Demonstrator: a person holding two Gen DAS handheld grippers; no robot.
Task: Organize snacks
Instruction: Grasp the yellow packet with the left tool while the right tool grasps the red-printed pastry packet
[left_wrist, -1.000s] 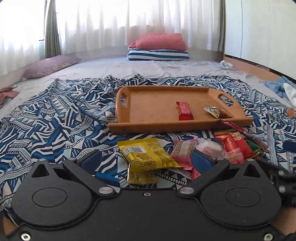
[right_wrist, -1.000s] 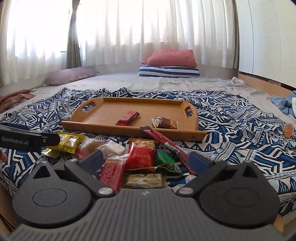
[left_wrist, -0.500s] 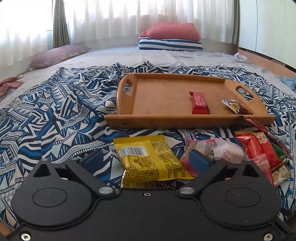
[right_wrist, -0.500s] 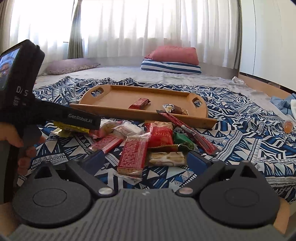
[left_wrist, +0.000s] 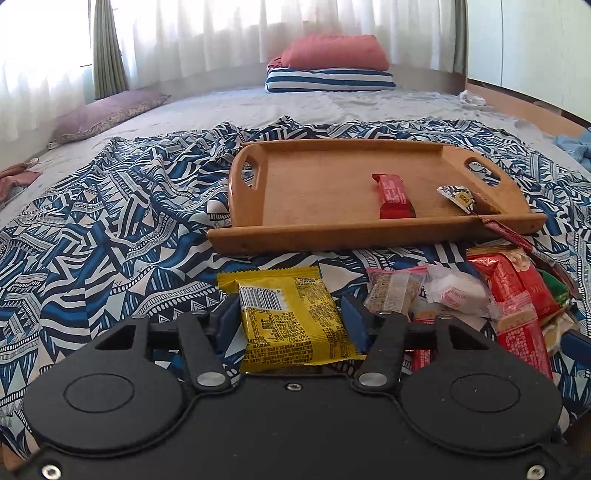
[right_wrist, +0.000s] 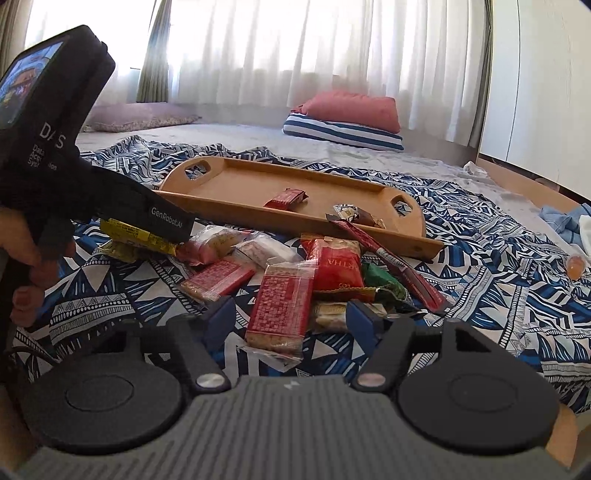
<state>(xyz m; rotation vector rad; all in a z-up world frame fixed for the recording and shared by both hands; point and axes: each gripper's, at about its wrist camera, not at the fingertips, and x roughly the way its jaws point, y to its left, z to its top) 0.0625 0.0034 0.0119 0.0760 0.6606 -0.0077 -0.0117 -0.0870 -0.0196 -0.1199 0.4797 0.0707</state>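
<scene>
A wooden tray (left_wrist: 369, 232) (right_wrist: 295, 225) lies on the bed with a red bar (left_wrist: 393, 195) and a small dark wrapped sweet (left_wrist: 458, 197) in it. In front of it sits a pile of snack packets (right_wrist: 338, 267). My left gripper (left_wrist: 288, 321) is low over a yellow packet (left_wrist: 291, 317); its jaws are closing, and the blue pads stand right at the packet's long edges without crumpling it. My right gripper (right_wrist: 288, 321) is also closing, with a red wafer packet (right_wrist: 284, 306) between its pads and gaps on both sides. A hand (right_wrist: 22, 236) holds the left gripper's body (right_wrist: 74, 177).
A blue and white patterned blanket (left_wrist: 110, 240) covers the bed. Stacked pillows (left_wrist: 332, 70) lie at the far end and a purple one (left_wrist: 110, 110) at the far left. A white cupboard (right_wrist: 535, 92) stands on the right. A small orange cup (right_wrist: 576, 266) lies on the blanket.
Both grippers came forward and down to the pile and their jaws narrowed. The yellow packet now sits between the left pads, the red wafer packet between the right. The left gripper entered the right view.
</scene>
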